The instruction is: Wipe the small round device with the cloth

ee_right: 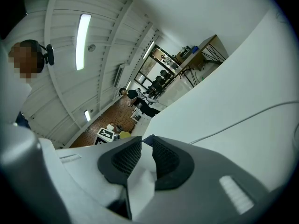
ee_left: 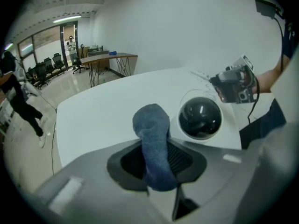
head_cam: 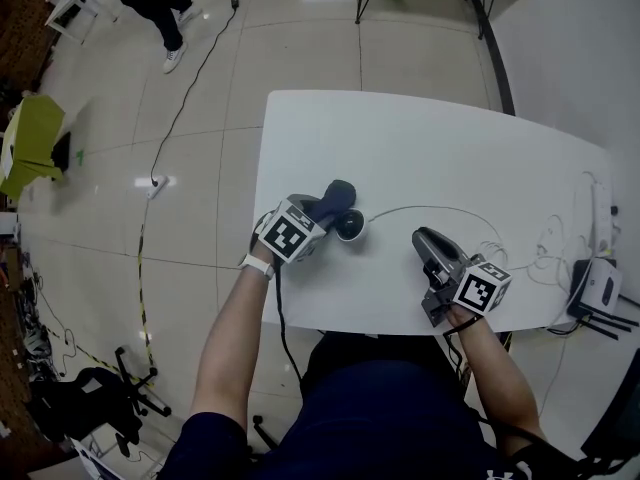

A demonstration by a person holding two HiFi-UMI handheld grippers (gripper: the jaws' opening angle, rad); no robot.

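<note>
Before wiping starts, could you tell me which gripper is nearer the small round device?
Left. The left gripper, holding the cloth, is right beside the device; the right gripper is well apart.

The white table [head_cam: 420, 148] bears the device [head_cam: 350, 226] near its front-left edge; a thin cable [head_cam: 430, 208] runs from it towards the right edge.

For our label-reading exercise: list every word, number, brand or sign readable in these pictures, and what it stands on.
No readable words or numbers anywhere.
Cube on left tool: square marker pattern, no letters.
Cube on right tool: the same.
Round device: no label visible.
</note>
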